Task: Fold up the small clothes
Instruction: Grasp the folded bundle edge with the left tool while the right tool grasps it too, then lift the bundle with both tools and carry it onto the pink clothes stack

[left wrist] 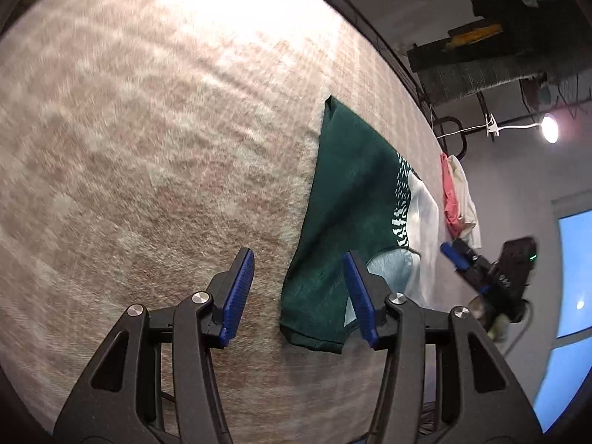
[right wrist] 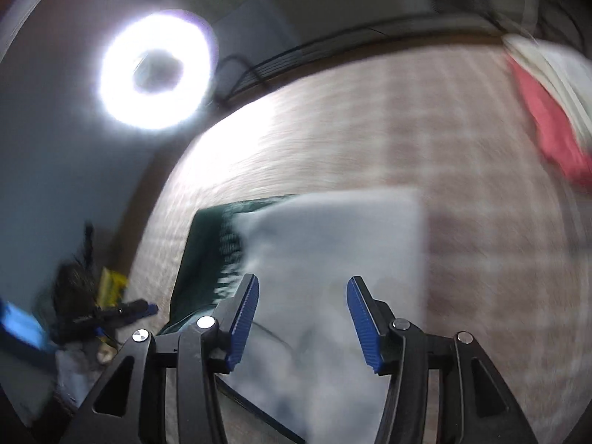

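A dark green and white garment (left wrist: 347, 222) lies flat on a pink-beige checked cloth surface (left wrist: 148, 148). My left gripper (left wrist: 298, 262) is open and empty, just above the garment's near green corner. The right gripper (left wrist: 466, 259) shows at the garment's far side in the left wrist view. In the right wrist view, my right gripper (right wrist: 301, 288) is open and empty over the garment's white half (right wrist: 333, 240); the green part (right wrist: 203, 244) lies to its left. The right wrist view is blurred.
A pile of red and white clothes (left wrist: 458, 199) lies beyond the garment, and shows at the upper right in the right wrist view (right wrist: 547, 118). A bright ring lamp (right wrist: 155, 70) stands at the surface's edge. Dark clutter (left wrist: 481, 48) hangs past the surface.
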The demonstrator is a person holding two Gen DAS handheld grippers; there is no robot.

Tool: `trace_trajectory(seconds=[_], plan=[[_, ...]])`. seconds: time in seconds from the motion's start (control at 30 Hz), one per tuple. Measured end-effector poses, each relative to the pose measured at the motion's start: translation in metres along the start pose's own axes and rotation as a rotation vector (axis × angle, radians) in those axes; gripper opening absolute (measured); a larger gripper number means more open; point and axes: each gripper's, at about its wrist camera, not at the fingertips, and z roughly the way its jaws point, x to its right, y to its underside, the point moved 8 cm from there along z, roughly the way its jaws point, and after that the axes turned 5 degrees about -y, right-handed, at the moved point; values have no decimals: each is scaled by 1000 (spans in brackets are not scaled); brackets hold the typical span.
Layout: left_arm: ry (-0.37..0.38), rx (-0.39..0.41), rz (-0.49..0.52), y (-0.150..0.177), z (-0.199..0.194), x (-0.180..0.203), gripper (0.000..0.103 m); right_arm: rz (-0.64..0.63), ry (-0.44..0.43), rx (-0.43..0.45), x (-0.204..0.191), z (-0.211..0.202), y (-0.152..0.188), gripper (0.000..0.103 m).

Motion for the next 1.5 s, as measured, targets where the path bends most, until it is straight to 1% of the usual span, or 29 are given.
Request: trace_trajectory(seconds=[0.1,0.13,0.2,0.27,0.37,0.47,0.53,0.63,0.67,0.73,0.77,0.8,0.83,0.87,0.9,0.97,1.07,1.1,1.2,1.33,1.43,1.5], plan=[[-3,-30,-5,3,11,5,51,119,-15,-6,36,-9,7,53],[-3,-44,6,5,16,9,51,154,-36,-11,45,-9,10,53],[-18,-35,39,5,17,15,51,206,-98,-21,52,-6,13,50],[-18,-33,53,4,21,21,51,235,-146,-28,54,-1,17,47],[-11,-25,61,1,28,29,51,231,-184,-27,49,4,15,46],[-17,-22,93,1,33,38,51,258,-241,-21,45,15,12,41],[-21,-15,101,-2,36,43,51,290,-278,-7,43,22,10,41],[-17,-14,100,-7,43,51,51,292,-293,4,36,31,8,40],[-19,-10,100,-9,44,53,51,292,-297,-6,33,34,11,36],[-29,-7,107,-12,48,56,47,275,-294,-12,24,41,11,35],[-45,0,112,-13,49,56,33,269,-287,-15,20,44,11,34],[-59,-10,109,-13,53,56,22,263,-281,-17,16,46,10,30],[-68,-16,103,-12,57,56,7,257,-270,-28,13,50,10,26],[-77,-9,102,-12,58,56,6,250,-253,-35,9,52,10,15],[-90,4,110,-13,57,58,5,238,-229,-41,6,55,10,9],[-141,46,171,-13,52,65,4,203,-189,-46,-2,54,11,4],[-189,111,249,-12,42,78,4,111,-86,-37,-17,45,9,2],[-195,134,270,-11,37,83,4,91,-63,-32,-21,42,7,2],[-203,168,305,-9,31,94,3,15,-8,-10,-36,27,2,1],[-201,197,348,-5,25,109,3,-31,-3,11,-47,11,-6,1],[-183,211,369,-2,22,123,3,-43,-6,27,-50,2,-9,1],[-175,219,393,-1,21,136,3,-65,10,37,-49,-9,-11,1]])
